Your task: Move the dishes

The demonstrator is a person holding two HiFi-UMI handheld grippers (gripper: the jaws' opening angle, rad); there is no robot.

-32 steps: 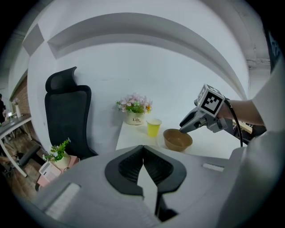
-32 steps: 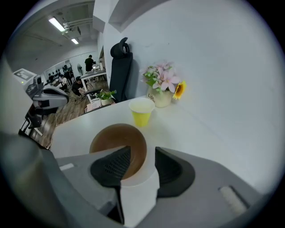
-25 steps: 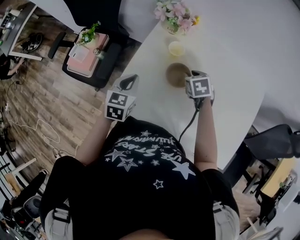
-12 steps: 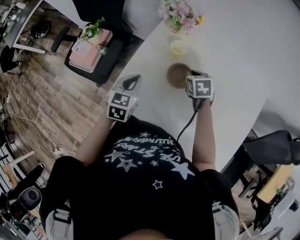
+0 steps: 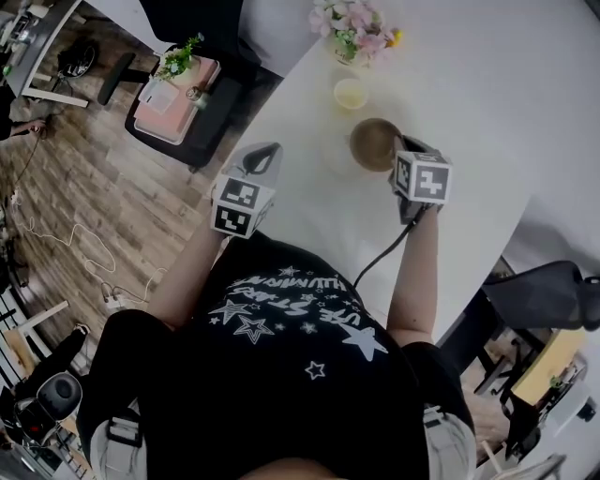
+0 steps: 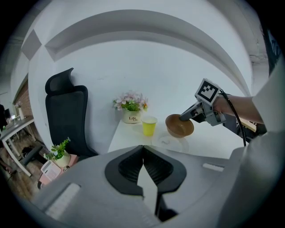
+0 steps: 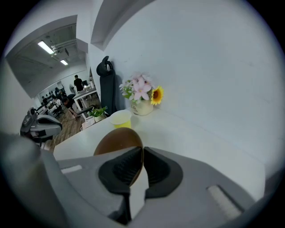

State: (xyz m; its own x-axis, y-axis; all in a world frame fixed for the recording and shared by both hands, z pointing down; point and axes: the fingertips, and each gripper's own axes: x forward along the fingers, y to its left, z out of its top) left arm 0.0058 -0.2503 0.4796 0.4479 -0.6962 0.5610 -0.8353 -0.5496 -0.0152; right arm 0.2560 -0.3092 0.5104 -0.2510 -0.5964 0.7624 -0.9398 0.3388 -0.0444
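Note:
A brown bowl [image 5: 375, 142] hangs tilted just above the white table [image 5: 469, 112], lifted off a faint white saucer [image 6: 171, 141]. My right gripper [image 5: 401, 155] is shut on the bowl's near rim. Its jaws have just been closing, and the rim [image 7: 116, 141] stands between the pads of the right gripper [image 7: 143, 153]. From the left gripper view, the bowl [image 6: 179, 126] shows held at its right rim. My left gripper [image 5: 260, 164] hovers at the table's left edge, apart from the dishes. Its pads meet with nothing between them [image 6: 143, 153].
A yellow cup [image 5: 350, 93] stands just beyond the bowl, and a pot of flowers [image 5: 354, 28] behind it. A black office chair [image 6: 67, 116] and a small plant on a pink box [image 5: 178, 80] stand on the floor to the left.
The right gripper has closed on the bowl's rim and carried the bowl up and to the right. The left gripper has hardly moved.

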